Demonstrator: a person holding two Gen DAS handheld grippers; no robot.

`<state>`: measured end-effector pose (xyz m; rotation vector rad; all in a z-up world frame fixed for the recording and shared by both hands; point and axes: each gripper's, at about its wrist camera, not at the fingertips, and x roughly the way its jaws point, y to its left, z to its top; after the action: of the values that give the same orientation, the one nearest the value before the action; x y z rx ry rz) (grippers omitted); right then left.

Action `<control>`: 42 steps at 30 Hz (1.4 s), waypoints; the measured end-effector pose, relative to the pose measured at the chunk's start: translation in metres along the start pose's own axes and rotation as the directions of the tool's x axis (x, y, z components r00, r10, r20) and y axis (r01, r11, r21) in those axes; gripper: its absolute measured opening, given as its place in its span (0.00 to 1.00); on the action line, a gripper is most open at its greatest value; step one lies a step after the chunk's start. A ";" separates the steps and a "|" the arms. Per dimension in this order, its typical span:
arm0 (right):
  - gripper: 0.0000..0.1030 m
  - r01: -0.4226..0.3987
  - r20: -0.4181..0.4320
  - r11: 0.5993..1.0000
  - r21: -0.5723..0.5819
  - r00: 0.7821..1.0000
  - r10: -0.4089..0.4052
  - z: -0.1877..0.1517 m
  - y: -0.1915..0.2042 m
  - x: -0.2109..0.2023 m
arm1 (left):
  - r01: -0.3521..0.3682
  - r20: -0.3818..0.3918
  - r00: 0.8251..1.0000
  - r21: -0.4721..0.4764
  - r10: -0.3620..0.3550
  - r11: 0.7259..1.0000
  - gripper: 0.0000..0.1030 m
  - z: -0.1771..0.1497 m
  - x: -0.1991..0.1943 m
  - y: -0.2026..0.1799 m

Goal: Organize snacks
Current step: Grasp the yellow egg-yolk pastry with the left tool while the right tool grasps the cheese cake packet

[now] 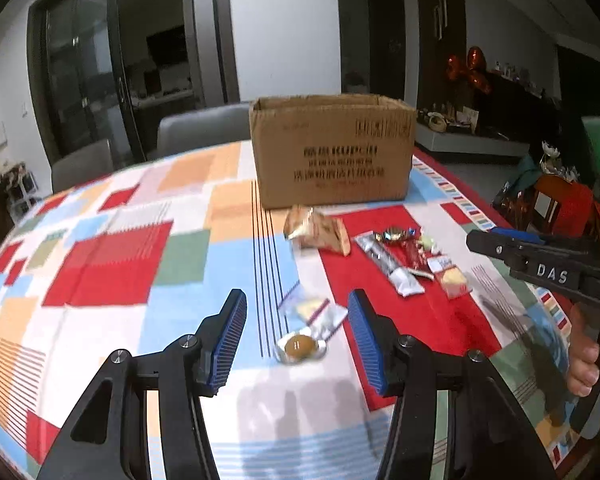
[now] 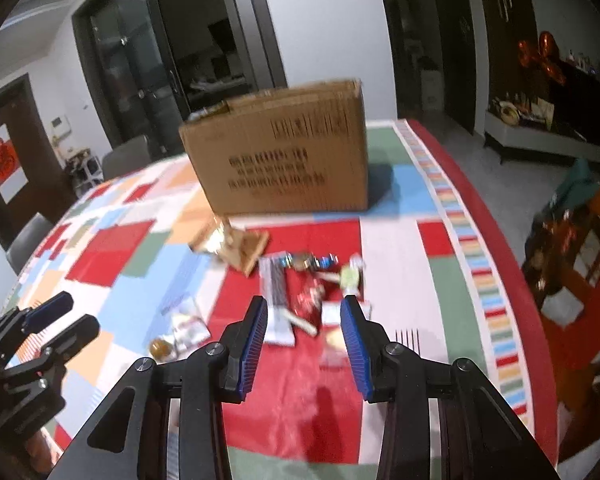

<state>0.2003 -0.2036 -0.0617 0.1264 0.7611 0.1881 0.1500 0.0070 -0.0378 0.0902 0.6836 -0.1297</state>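
While both tongs hang above the desk, nothing gripped by either. Left tongs (image 1: 298, 338): blue-padded jaws spread wide, empty, poised over a round brown sweet in a clear wrapper (image 1: 299, 347) and a clear plastic packet with pale contents (image 1: 312, 312) just behind it, touching neither as far as can be told. Right tongs (image 2: 304, 334): jaws likewise wide apart, empty, hovering above the main cluster of snacks.

Cluster noted on a red patch of the checked red, blue, orange and white tablecloth (image 1: 112, 264) covering the desk: long silver stick packet (image 1: 388, 264), red foil wrapper (image 2: 310, 300), gold and blue twist-wrapped sweet (image 1: 394, 235), pale green wrapped sweet (image 2: 350, 276), small yellow and white packet (image 1: 452, 276). Items lying close together, several touching or overlapping.

Tan crumpled snack bag (image 1: 318, 230) lying between the cluster and an open brown cardboard box with dark printed text (image 1: 332, 152), near the box's front face. Box upright toward the far side of the desk; contents not visible.

Grey chair back (image 1: 204, 126) seen beyond the desk.
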 end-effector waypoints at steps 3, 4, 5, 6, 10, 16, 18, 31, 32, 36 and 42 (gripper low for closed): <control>0.38 0.018 -0.031 1.000 0.004 0.999 -0.018 -0.009 -0.003 0.010 | -0.011 -0.026 1.000 -0.012 0.011 1.000 0.50 -0.008 0.009 0.001; 0.38 0.021 -0.038 1.000 0.006 0.999 -0.021 -0.012 -0.004 0.012 | -0.004 -0.040 0.999 -0.018 0.004 1.000 0.50 -0.011 0.014 0.001; 0.38 0.027 -0.050 1.000 0.009 0.998 -0.027 -0.014 -0.005 0.016 | 0.002 -0.058 0.998 -0.026 -0.004 1.000 0.50 -0.013 0.019 0.002; 0.38 0.032 -0.057 0.999 0.009 0.998 -0.032 -0.014 -0.006 0.019 | 0.009 -0.070 0.997 -0.033 -0.011 0.999 0.50 -0.016 0.024 0.002; 0.38 0.065 -0.073 0.998 0.008 0.995 -0.064 -0.016 -0.008 0.027 | 0.019 -0.105 0.994 -0.064 -0.026 0.998 0.50 -0.022 0.039 0.006; 0.38 0.077 -0.111 0.997 0.029 0.991 -0.073 -0.022 -0.017 0.041 | 0.020 -0.128 0.991 -0.068 -0.029 0.998 0.47 -0.026 0.056 0.004; 0.38 0.075 -0.115 0.997 0.035 0.991 -0.070 -0.022 -0.019 0.045 | 0.020 -0.133 0.991 -0.067 -0.029 0.998 0.46 -0.027 0.060 0.004; 0.38 0.083 -0.155 0.996 0.023 0.985 -0.079 -0.023 -0.021 0.068 | 0.038 -0.182 0.982 -0.111 -0.057 0.993 0.34 -0.030 0.082 0.009; 0.38 0.084 -0.156 0.996 0.023 0.985 -0.079 -0.023 -0.021 0.069 | 0.037 -0.186 0.981 -0.111 -0.057 0.993 0.33 -0.031 0.083 0.009; 0.38 0.083 -0.150 0.996 0.014 0.985 -0.080 -0.022 -0.021 0.069 | 0.033 -0.187 0.981 -0.111 -0.053 0.993 0.32 -0.031 0.085 0.009; 0.38 0.087 -0.138 0.996 0.006 0.987 -0.086 -0.023 -0.020 0.070 | 0.032 -0.184 0.982 -0.112 -0.052 0.993 0.26 -0.033 0.087 0.009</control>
<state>0.2365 -0.2072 -0.1288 0.0920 0.9037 0.1104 0.1975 0.0126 -0.1177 -0.0172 0.8790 -0.1254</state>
